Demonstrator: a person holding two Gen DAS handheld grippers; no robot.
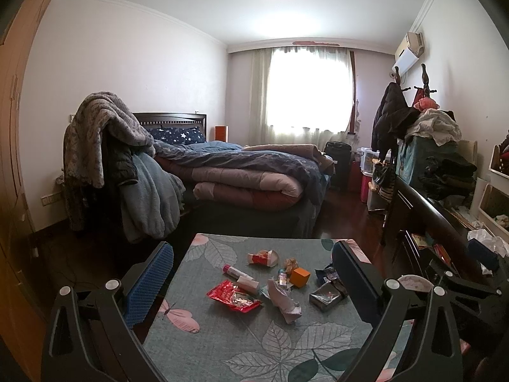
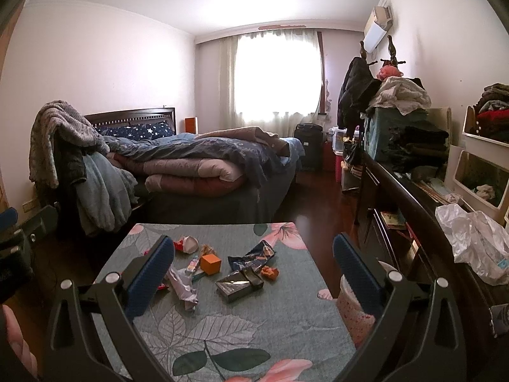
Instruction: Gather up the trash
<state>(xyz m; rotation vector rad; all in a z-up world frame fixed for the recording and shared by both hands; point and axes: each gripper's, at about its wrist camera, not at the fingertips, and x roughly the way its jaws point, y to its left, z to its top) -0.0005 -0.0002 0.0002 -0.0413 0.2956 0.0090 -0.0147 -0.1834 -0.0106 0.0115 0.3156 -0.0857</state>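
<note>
Both hand-held grippers, left (image 1: 253, 281) and right (image 2: 253, 270), gape wide, empty; wrapper (image 1: 234, 296) print unreadable.

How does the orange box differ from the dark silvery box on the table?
The orange box is a small, clean cube; the silvery box is larger, flat and long. The orange box keeps its shape, while the silvery box looks dented, with a dark flap open on top. The orange box sits farther back among wrappers; the silvery box lies nearer the cameras. Both rest on the leaf-print table, untouched by either gripper.
</note>
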